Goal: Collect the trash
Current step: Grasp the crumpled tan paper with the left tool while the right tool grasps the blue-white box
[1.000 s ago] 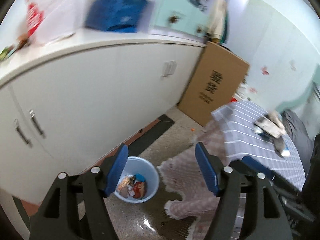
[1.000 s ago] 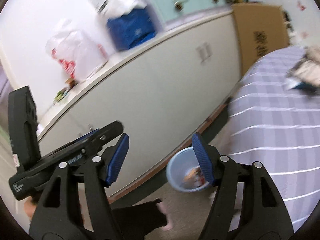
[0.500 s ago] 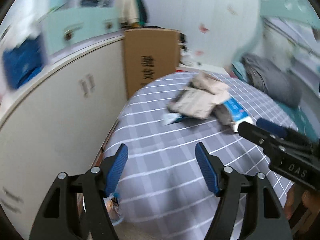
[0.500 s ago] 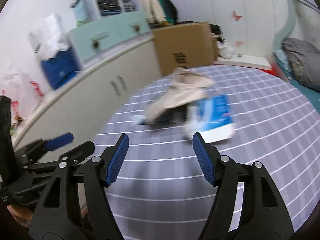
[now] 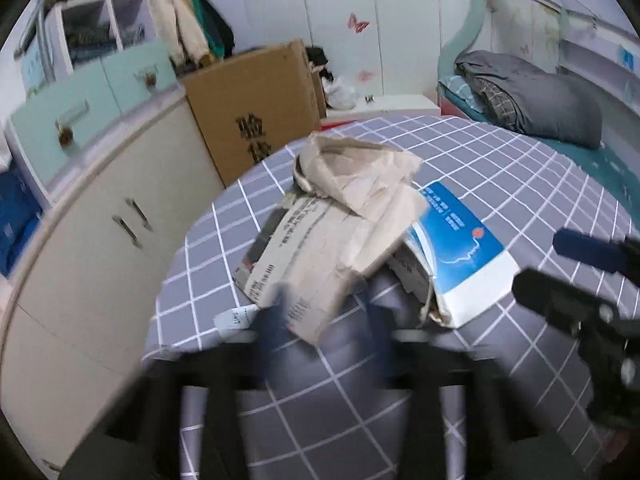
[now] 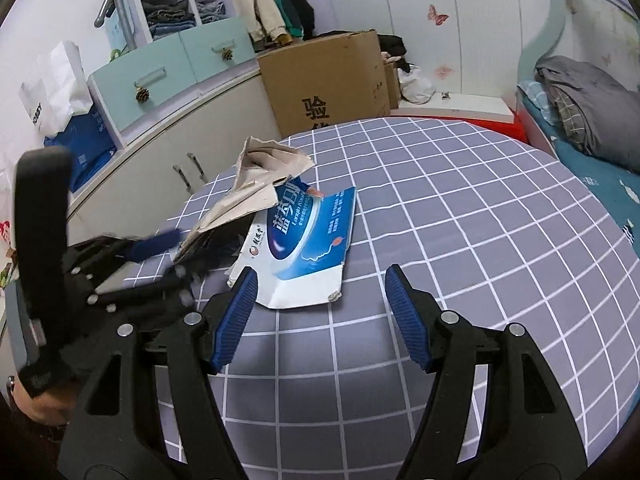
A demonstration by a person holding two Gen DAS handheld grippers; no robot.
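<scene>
Grey checked cloth (image 6: 460,208) covers a round worktop in a bedroom, with cream cabinets (image 6: 168,160) and a cardboard box (image 6: 324,84) along the wall behind it and a bed with a grey quilt (image 6: 592,100) to the right.

Near the worktop's left edge lies the trash: a torn beige carton (image 5: 332,220), crumpled and partly unfolded, resting over a flattened blue-and-white box (image 5: 460,252). A small white scrap (image 5: 236,316) lies just beside the carton's near corner.

In the left wrist view the left hand-held gripper (image 5: 324,320) is heavily blurred. Its jaws are closing, and the near edge of the carton sits between the two blue pads (image 5: 272,324). Whether the pads already press on the cardboard cannot be told through the blur. In the right wrist view the same tool comes in from the left, with one blue finger (image 6: 156,244) against the carton's dark underside.

The right hand-held gripper (image 6: 320,316) hovers over the cloth with its jaws spread wide and nothing between them. Its left pad (image 6: 236,316) overlaps the near corner of the blue-and-white box in the picture, and the right pad is over bare cloth. Part of a hand (image 6: 44,408) shows at the lower left of that view, under the left tool's handle.
</scene>
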